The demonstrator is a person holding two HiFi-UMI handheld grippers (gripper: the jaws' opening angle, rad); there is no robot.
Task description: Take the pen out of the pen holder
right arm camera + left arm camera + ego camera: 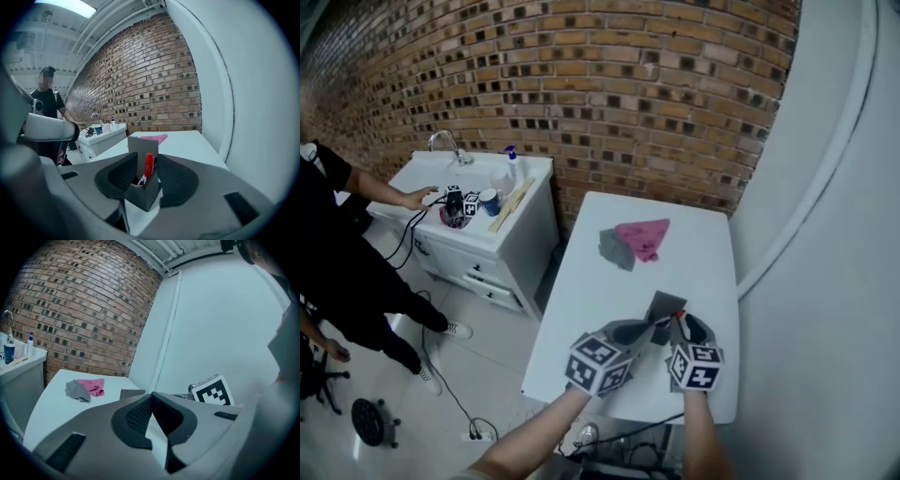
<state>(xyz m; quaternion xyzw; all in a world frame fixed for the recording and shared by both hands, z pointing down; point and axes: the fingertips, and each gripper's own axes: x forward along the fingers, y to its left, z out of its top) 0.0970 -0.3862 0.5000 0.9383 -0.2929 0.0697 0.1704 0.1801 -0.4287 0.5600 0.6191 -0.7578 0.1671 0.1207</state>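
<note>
A grey pen holder (666,304) stands on the white table (703,253) near its front edge. In the right gripper view the holder (142,191) sits between my right gripper's (146,160) open jaws, and a red pen (148,165) stands upright in it; the pads do not press on either. In the head view the right gripper (679,324) reaches the holder from the near side. My left gripper (651,329) lies just left of the holder, its tips meeting with nothing between them (151,397). The holder's back plate (131,393) shows beyond its jaws.
A pink cloth (643,235) and a grey cloth (615,249) lie at the table's far end. Left of the table stands a white sink cabinet (487,246) with bottles, and a person in black (337,253) is beside it. A white wall runs along the right.
</note>
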